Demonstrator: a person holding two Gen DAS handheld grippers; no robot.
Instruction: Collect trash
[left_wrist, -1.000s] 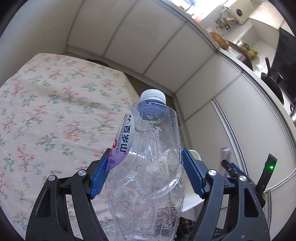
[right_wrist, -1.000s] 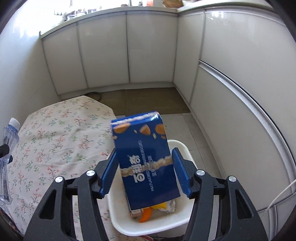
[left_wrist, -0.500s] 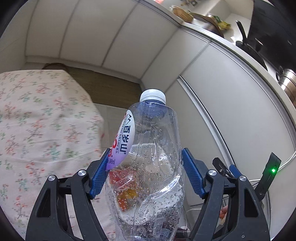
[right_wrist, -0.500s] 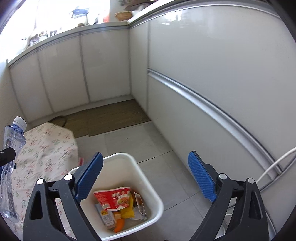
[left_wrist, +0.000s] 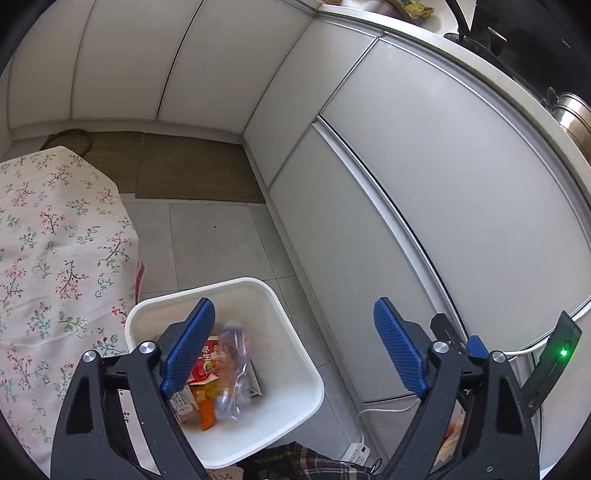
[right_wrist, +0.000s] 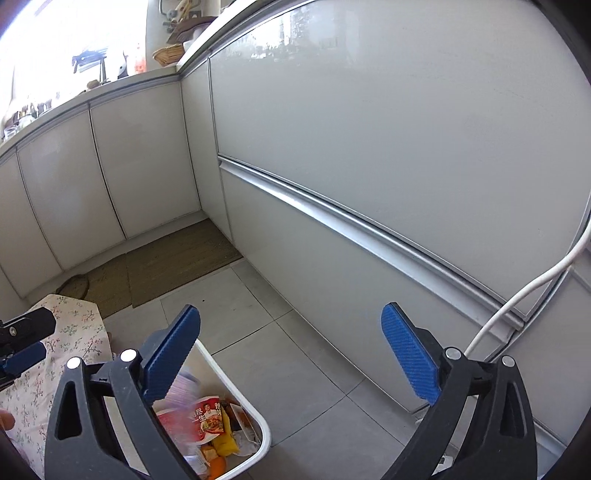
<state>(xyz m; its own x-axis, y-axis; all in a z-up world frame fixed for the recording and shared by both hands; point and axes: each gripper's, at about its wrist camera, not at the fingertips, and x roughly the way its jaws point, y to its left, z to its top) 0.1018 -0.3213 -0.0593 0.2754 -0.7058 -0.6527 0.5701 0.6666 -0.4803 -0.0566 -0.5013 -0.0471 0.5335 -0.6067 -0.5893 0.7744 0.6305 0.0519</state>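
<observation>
Bin (left_wrist: 295, 373), white, on tiled floor (left_wrist: 221, 243) beside flowered desk (left_wrist: 55, 240). Inside bin: clear bottle (left_wrist: 232, 369), lying atop red packet (left_wrist: 207, 365) and orange scraps. Left gripper (left_wrist: 294, 349) above bin, fingers (left_wrist: 190, 347) spread wide, just been opening, nothing between. Right gripper (right_wrist: 291, 358) above bin's far edge, fingers (right_wrist: 173, 354) likewise wide apart, just opened further, empty. White cupboards (left_wrist: 424, 192) behind bin.

My blue pads (left_wrist: 400, 352) are ribbed rubber; the white bin (left_wrist: 295, 354) is smooth plastic, the cabinet doors (right_wrist: 388, 122) glossy, the floor tiles (left_wrist: 218, 240) matt.
</observation>
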